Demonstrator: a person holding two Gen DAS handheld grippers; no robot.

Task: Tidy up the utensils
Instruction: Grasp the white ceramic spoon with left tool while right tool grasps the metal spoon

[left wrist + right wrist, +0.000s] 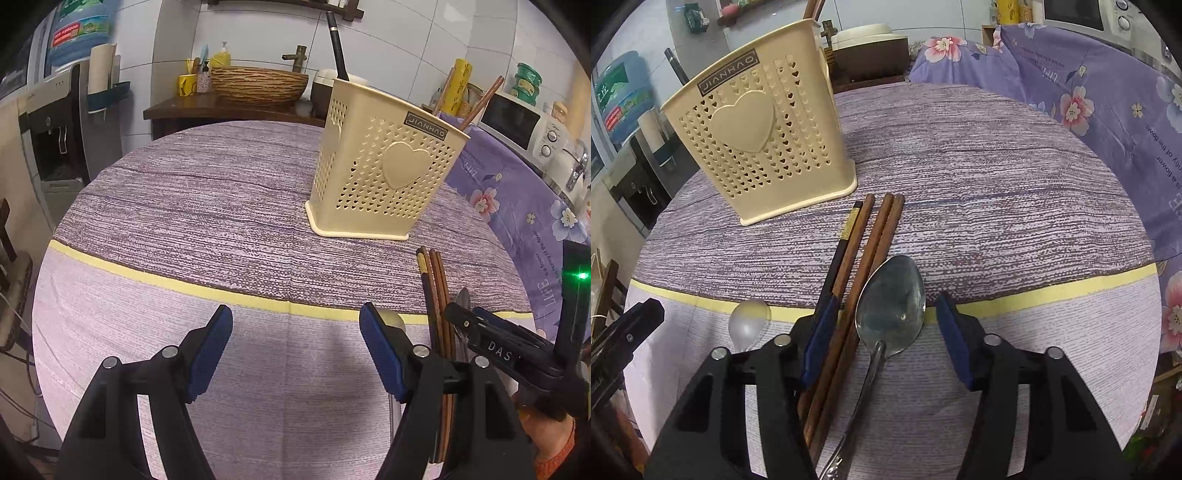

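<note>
**A:** Biggest thing first: the round table, covered in a purple streaked cloth with a pale yellow stripe across the near side.

**B:** And on it stands the cream utensil holder, upright, perforated with little hearts, a big raised heart on its face and a JIANHAO label near the rim. A black handle and brown chopsticks poke out of its top.

**A:** Now the tools. The left gripper hangs low over the pale part of the cloth, blue pads spread wide, nothing between them.

**B:** Released, yes. The right gripper is also spread apart, gripping nothing, but the big metal spoon lies right between its fingers, bowl facing up and pointing toward the holder, handle running back under the gripper.

**A:** Just left of that spoon lies the bundle of loose chopsticks, several brown wooden ones and a dark one with a gold band. They lie side by side, ends aimed at the holder's base, stopping just short of it.

**B:** The right gripper's left pad sits over that bundle. Touching or not, I cannot tell.

**A:** Smallest item: a translucent plastic spoon, left of the chopsticks, bowl resting on the yellow stripe.

**B:** From the left wrist view, its handle is hidden behind the gripper.
</note>
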